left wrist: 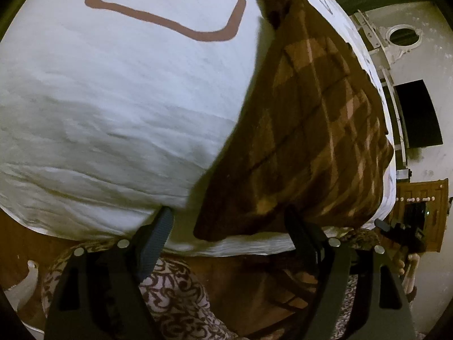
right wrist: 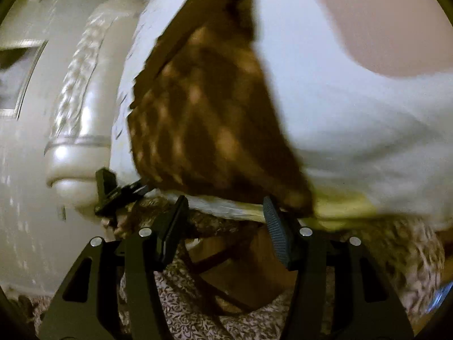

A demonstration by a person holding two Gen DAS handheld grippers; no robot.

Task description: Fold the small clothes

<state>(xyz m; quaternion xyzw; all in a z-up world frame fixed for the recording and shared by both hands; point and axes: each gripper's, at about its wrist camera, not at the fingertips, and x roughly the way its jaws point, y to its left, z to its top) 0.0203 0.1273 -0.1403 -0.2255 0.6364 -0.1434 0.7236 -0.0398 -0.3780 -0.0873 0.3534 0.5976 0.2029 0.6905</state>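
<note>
The garment is a brown checked cloth (left wrist: 308, 130), dark brown with lighter tan squares in a grid and a few dark seam lines running across it. It lies spread on a white bed sheet (left wrist: 119, 107), towards the right side of the bed in the left wrist view, its near edge reaching the near edge of the mattress and its far end narrowing to a bunched point. The near left corner appears turned under or doubled. The sheet carries a brown rounded-rectangle outline (left wrist: 167, 8) at the far left.

The left gripper (left wrist: 226, 223) stands with its jaws wide apart at the near edge of the bed, empty; its right finger sits at or just under the cloth's near hem, contact not determinable. The right gripper (right wrist: 223, 206) likewise has its jaws spread wide and holds nothing; its right finger is just beside the near corner of the same cloth (right wrist: 209, 107). That view is motion-blurred, so the weave detail is soft.

The left gripper also appears at the left of the right wrist view (right wrist: 113, 192). A cream carved headboard (right wrist: 82, 130) stands at the left. Patterned fabric (left wrist: 175, 291) of the person's clothing fills the near foreground.
</note>
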